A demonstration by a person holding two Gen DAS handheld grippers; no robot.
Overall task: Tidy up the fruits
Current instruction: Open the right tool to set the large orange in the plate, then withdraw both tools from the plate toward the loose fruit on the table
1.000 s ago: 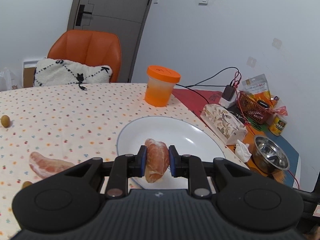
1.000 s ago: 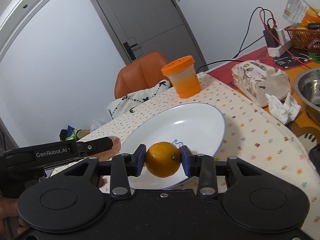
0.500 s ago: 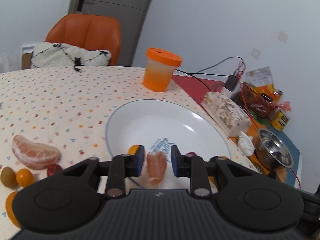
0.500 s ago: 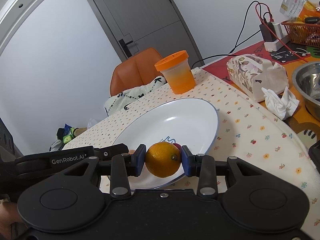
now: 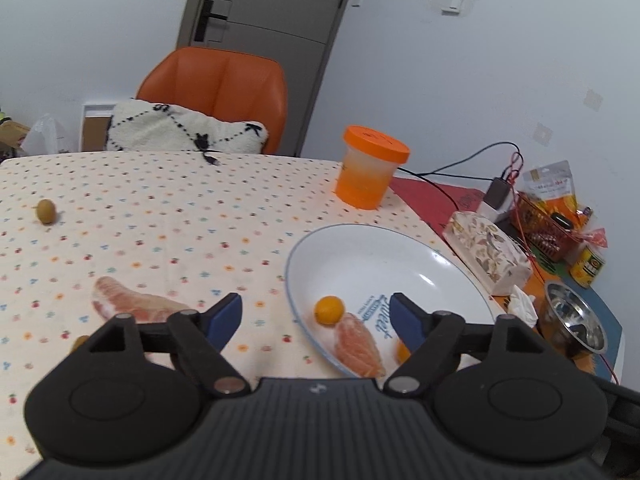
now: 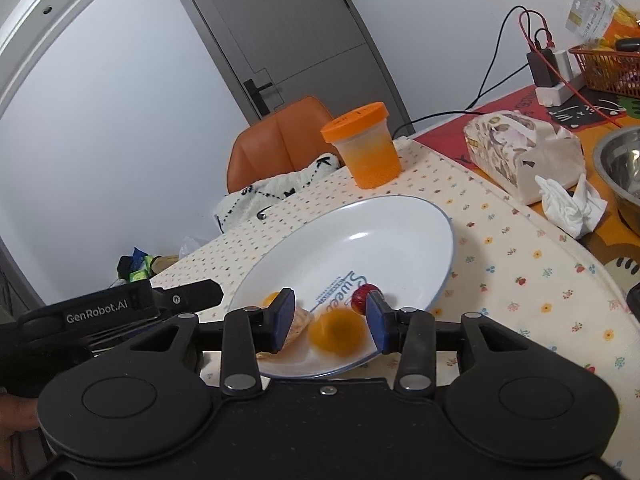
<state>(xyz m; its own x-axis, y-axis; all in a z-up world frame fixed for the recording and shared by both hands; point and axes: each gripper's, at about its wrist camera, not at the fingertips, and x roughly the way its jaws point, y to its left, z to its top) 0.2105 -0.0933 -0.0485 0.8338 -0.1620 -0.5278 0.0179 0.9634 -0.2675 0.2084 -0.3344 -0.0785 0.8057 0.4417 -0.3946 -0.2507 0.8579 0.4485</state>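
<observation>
Right tongs (image 6: 329,322): spread apart, empty.
Orange (image 6: 337,334): blurred, apparently on white plate (image 6: 404,232), between the jaws.
Beside it: pomelo segment (image 6: 300,326), small red fruit (image 6: 362,298).

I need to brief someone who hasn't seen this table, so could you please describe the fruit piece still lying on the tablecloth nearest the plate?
Start from the white plate on the dotted tablecloth. To its left, off the plate, lies the pomelo segment. It is pale pink, long and peeled, unlike the small round olive-green fruit farther back.
</observation>
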